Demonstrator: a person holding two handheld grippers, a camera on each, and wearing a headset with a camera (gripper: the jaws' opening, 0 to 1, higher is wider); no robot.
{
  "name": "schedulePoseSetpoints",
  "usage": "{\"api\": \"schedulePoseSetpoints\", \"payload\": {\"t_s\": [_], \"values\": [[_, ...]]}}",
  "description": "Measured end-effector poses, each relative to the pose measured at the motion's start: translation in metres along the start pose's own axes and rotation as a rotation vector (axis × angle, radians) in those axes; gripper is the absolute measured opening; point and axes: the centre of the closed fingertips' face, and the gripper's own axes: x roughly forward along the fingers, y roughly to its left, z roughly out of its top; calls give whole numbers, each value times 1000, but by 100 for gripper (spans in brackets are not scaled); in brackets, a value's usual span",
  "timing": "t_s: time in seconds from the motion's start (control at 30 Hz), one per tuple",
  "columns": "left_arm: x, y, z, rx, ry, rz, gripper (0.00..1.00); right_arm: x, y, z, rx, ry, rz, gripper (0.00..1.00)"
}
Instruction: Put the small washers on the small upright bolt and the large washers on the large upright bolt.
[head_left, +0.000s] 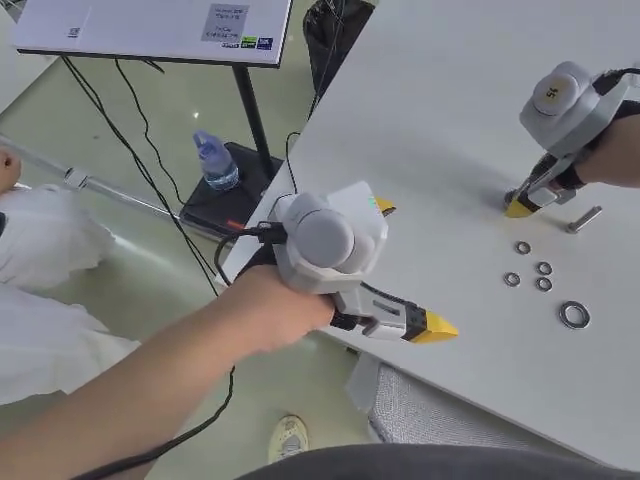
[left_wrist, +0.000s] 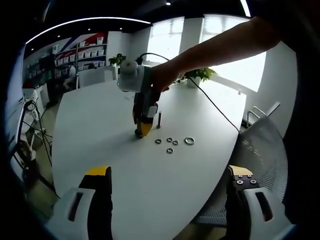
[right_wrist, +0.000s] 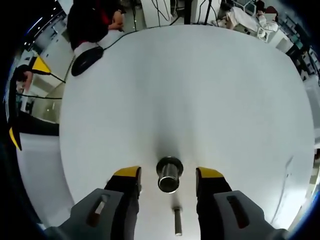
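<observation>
Standing upright between the spread jaws of the right claw (right_wrist: 169, 172), the large bolt (right_wrist: 169, 181) has a gap on each side (neither jaw touches it). The small bolt (right_wrist: 177, 220) sits just behind the jaw tips, toward that claw's body. Four small washers (head_left: 544, 268) lie loose on the white desk (head_left: 430, 120) near the right claw's tip. One large washer (head_left: 574, 315) lies just past them, farther from that tip. The left claw (left_wrist: 169, 172) is wide open and grips nothing. It hangs at the desk edge, well apart from the washers, and points toward the right claw.
</observation>
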Motion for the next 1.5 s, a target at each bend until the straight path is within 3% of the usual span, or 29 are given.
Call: {"api": "schedulePoseSetpoints", "payload": {"t_s": [0.07,0.13,0.33,0.43,0.53,0.8,1.1,1.33,1.5], "values": [[-2,-2,3,0,-12,-2,95,-7,2,1,19,-8,0,46],[-1,-1,4,-7,-20,3,95,-2,-2,0,18,-18,-2,46],[0,1,6,-2,-24,10,96,-24,5,0,2,-34,-14,46],[4,5,-1,-5,10,18,97,-35,11,-1,-23,-32,-30,46],[3,7,-1,-1,17,30,97,-43,16,-4,-34,-29,-37,46],[4,5,-2,10,36,28,97,-42,19,-7,-67,-19,-33,44],[-2,9,-10,7,57,37,97,-49,33,-10,-71,-21,-35,41],[-4,5,-13,16,73,31,97,-55,48,-28,-47,-33,-42,40],[-4,2,-13,25,78,19,96,-58,59,-51,-3,-38,-38,40]]}}
